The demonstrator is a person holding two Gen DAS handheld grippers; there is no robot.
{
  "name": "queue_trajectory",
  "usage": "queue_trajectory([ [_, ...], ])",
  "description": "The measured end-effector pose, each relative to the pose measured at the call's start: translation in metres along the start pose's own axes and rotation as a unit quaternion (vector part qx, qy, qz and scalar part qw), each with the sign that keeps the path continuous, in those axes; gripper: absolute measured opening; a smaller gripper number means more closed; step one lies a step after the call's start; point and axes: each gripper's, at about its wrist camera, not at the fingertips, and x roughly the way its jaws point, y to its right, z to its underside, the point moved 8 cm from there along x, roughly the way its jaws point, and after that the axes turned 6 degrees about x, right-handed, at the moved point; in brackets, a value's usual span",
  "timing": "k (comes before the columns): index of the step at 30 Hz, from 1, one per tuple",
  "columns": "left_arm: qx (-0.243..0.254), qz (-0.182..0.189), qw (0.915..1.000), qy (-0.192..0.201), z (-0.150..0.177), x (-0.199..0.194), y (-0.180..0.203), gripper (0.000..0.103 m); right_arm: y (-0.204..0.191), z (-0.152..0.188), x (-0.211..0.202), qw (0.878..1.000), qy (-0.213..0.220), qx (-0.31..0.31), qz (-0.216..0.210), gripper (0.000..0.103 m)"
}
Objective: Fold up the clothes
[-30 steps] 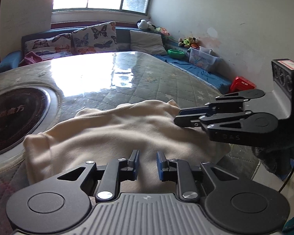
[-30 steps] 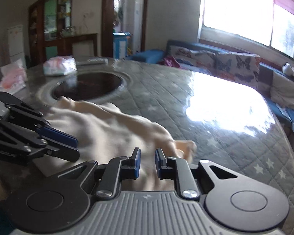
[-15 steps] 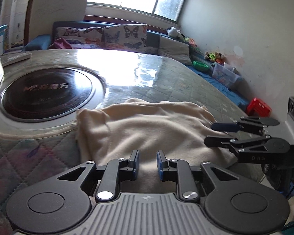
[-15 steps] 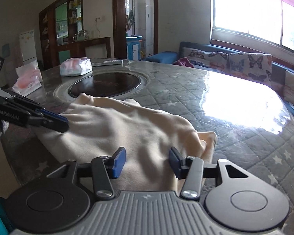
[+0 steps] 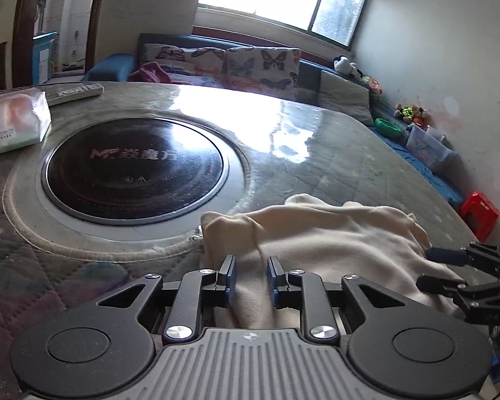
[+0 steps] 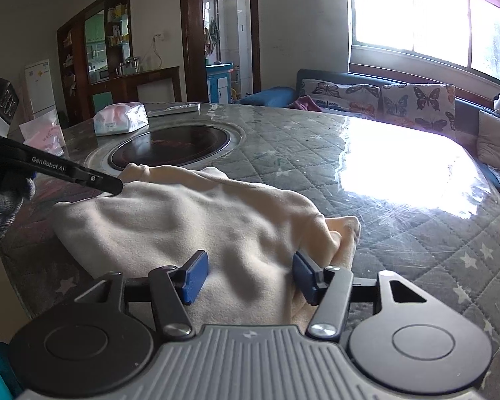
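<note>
A cream garment (image 5: 330, 240) lies bunched at the near edge of the quilted round table (image 5: 316, 153); it also shows in the right wrist view (image 6: 196, 216). My left gripper (image 5: 251, 278) is over its left near part, jaws a narrow gap apart with cloth under them, not clamped. My right gripper (image 6: 248, 275) is open wide over the garment's right near edge; it shows at the right of the left wrist view (image 5: 440, 270). The left gripper's fingers (image 6: 93, 180) show at the garment's far left corner.
A black round cooktop (image 5: 133, 163) is set in the table's middle. A tissue pack (image 5: 13, 123) and a remote (image 5: 76, 91) lie beyond it. A sofa with butterfly cushions (image 5: 230, 63) runs under the window. A red stool (image 5: 480, 213) stands by the wall.
The right gripper opened from nearly shut to wide. The left gripper swung left along the garment, bringing the cooktop into view. The garment stayed on the table.
</note>
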Motion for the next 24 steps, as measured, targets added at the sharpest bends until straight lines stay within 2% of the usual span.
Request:
queue_trajectory([
  [2, 0.013, -0.015, 0.9998, 0.005, -0.003, 0.002, 0.001, 0.022, 0.000, 0.000, 0.001, 1.000, 0.001, 0.000, 0.003, 0.060],
  [5, 0.048, -0.057, 0.9972, 0.006, -0.005, 0.012, -0.001, 0.022, -0.001, 0.001, 0.003, 1.000, 0.004, 0.002, 0.005, 0.062],
  [8, 0.039, -0.076, 0.9963, 0.004, -0.009, 0.020, -0.010, 0.025, 0.001, 0.002, 0.003, 1.000, 0.006, 0.007, 0.008, 0.066],
  [11, 0.032, -0.074, 0.9967, 0.006, -0.015, 0.020, -0.010, 0.023, 0.001, 0.002, 0.003, 1.000, 0.007, 0.009, 0.010, 0.068],
  [16, 0.061, -0.055, 0.9962, 0.031, -0.024, 0.014, 0.007, 0.023, 0.002, 0.001, 0.004, 1.000, 0.007, 0.010, 0.014, 0.074],
  [20, 0.095, -0.072, 0.9927, 0.017, -0.023, 0.032, 0.010, 0.024, 0.003, 0.001, 0.004, 1.000, 0.006, 0.011, 0.014, 0.075],
  [24, 0.091, -0.075, 0.9929, 0.011, -0.024, 0.043, 0.002, 0.025, 0.004, 0.001, 0.004, 1.000, 0.004, 0.014, 0.016, 0.077],
])
